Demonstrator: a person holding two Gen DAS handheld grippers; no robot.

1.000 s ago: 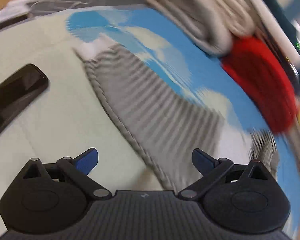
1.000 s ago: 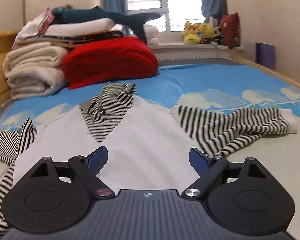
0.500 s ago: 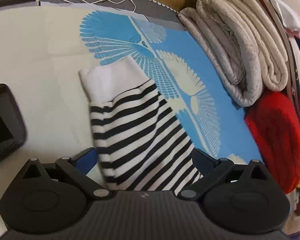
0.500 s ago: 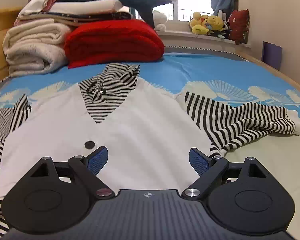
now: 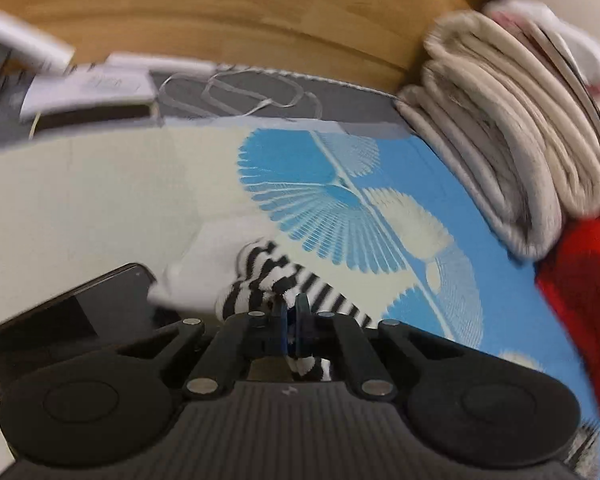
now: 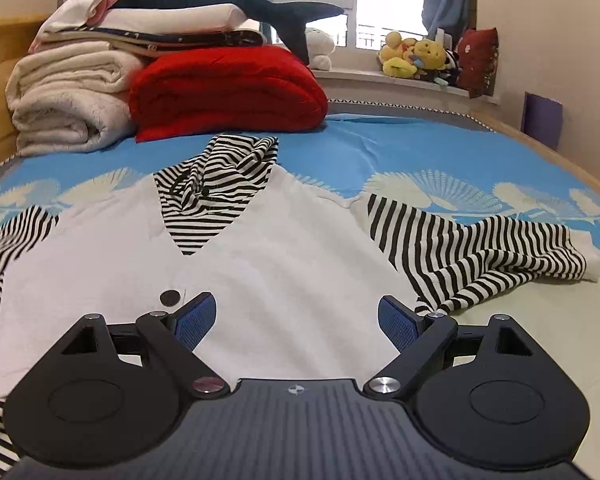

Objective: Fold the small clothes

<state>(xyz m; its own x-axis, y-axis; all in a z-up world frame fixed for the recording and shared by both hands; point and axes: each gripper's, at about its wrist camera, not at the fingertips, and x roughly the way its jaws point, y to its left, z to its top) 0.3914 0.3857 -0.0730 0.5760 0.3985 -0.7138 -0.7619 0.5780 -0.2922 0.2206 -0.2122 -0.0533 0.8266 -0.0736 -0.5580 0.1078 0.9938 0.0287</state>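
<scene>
On a bed, the left gripper has just closed and pinches the striped sleeve beside a phone. The right gripper hangs spread wide above the white top, gripping nothing.

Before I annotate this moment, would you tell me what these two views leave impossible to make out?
- Left wrist view: the white items by the headboard are motion-blurred, so their labels are unreadable.
- Left wrist view: the striped sleeve runs under the left gripper, whose body hides the rest.
- Right wrist view: the right gripper covers the top's hem.
- Right wrist view: the windowsill toys are too small to identify.
</scene>
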